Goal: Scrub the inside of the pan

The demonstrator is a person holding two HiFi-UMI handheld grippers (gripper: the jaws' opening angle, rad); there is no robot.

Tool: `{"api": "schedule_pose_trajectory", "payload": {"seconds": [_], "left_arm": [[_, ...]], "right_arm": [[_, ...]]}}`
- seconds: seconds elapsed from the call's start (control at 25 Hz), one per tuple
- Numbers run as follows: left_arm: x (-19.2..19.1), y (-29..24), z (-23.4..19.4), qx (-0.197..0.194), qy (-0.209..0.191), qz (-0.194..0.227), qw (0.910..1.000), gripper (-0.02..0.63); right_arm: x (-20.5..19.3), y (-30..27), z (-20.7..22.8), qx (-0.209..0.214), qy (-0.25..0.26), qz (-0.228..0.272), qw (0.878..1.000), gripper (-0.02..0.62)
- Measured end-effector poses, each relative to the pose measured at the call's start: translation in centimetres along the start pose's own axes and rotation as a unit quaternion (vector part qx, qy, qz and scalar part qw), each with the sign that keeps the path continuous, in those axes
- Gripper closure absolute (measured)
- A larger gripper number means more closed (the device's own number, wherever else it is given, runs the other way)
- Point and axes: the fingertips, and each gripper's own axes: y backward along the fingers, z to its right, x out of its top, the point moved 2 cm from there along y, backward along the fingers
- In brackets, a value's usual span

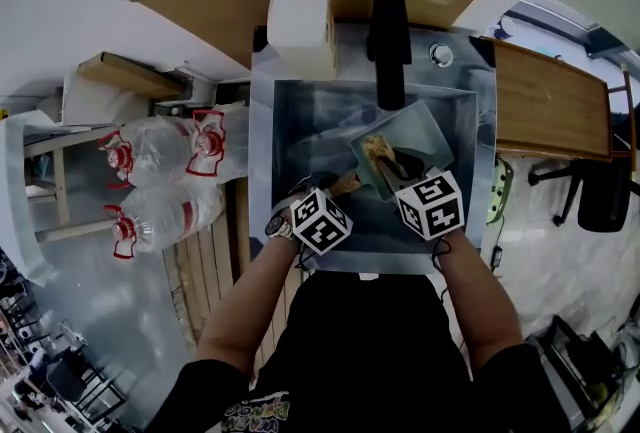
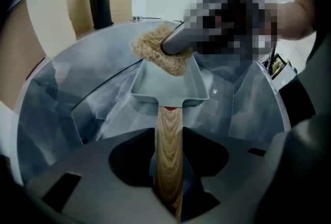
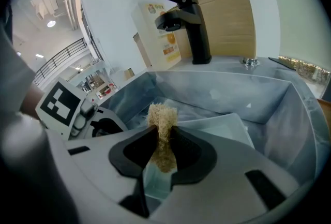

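Pan in the steel sink, held by its wooden handle, with a tan fibre scrubber on its inside.
Head view: both forearms reach down into the basin, with the left gripper and right gripper close together; a black faucet and a white jug stand beyond. Left gripper view: the jaws are clamped on the wooden handle, and the pan is straight ahead. Right gripper view: the jaws pinch the tan fibre scrubber above the pan floor.
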Motion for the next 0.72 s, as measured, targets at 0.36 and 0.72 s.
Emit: {"api": "schedule_pose_trajectory", "payload": {"seconds": [0.36,0.72], "left_arm": [[-0.1,-0.2,0.1,-0.01,0.009,0.0,0.9999,0.451],[-0.3,-0.2,0.0,-0.011,0.01,-0.004,0.9999,0.453]], "right_arm": [[-1.5,-3.8,-0.2,0.01,0.008,-0.06,0.998,0.499],[-2.6,-6.1,0.3,0.004,0.016,-0.111,0.994,0.499]]}}
